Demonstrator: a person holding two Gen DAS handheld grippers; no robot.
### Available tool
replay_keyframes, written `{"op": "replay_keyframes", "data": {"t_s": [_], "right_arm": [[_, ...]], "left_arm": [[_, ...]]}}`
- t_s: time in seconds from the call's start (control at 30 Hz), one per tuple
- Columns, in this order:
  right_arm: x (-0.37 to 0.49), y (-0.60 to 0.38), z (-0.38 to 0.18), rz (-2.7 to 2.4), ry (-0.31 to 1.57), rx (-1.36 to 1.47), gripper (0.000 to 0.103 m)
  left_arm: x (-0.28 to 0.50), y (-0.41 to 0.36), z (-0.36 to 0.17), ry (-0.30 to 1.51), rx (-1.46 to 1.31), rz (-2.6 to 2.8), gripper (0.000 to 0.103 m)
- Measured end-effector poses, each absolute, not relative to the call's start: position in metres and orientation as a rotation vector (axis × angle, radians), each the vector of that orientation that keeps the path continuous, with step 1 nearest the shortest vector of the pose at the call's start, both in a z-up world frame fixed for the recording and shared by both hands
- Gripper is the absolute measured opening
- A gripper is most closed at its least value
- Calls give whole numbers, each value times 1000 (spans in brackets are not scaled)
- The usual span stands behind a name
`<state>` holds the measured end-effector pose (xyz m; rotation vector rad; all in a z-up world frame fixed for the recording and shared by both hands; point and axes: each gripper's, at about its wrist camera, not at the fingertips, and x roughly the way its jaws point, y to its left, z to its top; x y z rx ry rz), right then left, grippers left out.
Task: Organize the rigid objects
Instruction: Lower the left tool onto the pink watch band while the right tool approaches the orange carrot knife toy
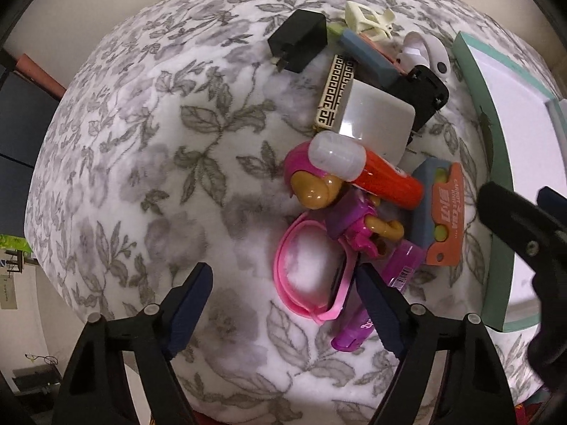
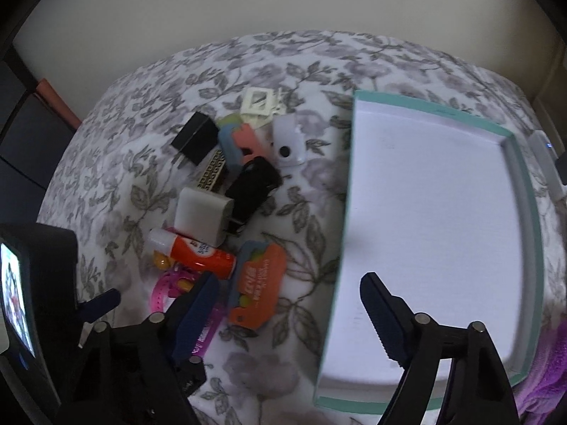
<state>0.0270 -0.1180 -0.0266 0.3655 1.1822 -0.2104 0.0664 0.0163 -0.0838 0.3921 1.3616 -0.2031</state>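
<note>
Grey-and-white floral fleece blanket [image 1: 149,148] covered the bed, and on it lay a loose heap of small rigid things. Nearest the left gripper [image 1: 283,304] was a pink oval plastic ring [image 1: 301,276], beside a purple bottle with a barcode label [image 1: 375,297]. A pink and tan toy figure [image 1: 319,191] lay against an orange glue stick with a translucent white cap [image 1: 358,166]. Behind them sat a white square charger block [image 1: 375,120], a cream bar with a black key pattern [image 1: 335,92], a black wall plug adapter [image 1: 299,40] and a glossy black clip-like piece [image 1: 421,95]. An orange and blue-grey carded package [image 2: 257,283] lay just to the right of the heap.

The left gripper's jaws stood wide apart, holding nothing, above the pink ring. The right gripper [image 2: 287,315] was likewise spread wide and empty, hovering between the heap and a shallow white cardboard tray with a teal rim [image 2: 349,191], which rested on the blanket to the right of the pile, near it but not touching.
</note>
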Motion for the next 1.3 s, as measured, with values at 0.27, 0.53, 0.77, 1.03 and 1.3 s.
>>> {"op": "replay_keyframes", "data": {"t_s": [0.27, 0.53, 0.77, 1.03, 1.3], "right_arm": [[31, -111, -35, -169, 1198, 386, 75], [34, -108, -40, -169, 1210, 380, 75], [38, -106, -45, -163, 1226, 379, 73], [41, -99, -52, -144, 1243, 371, 69], [43, -99, -60, -149, 1262, 383, 60]], "left_arm": [[59, 3, -83, 1361, 382, -269, 62], [63, -7, -97, 1404, 378, -274, 61], [66, -6, -103, 1404, 353, -295, 52], [76, 12, -100, 1409, 293, -206, 52], [84, 25, -99, 1422, 240, -170, 52]]}}
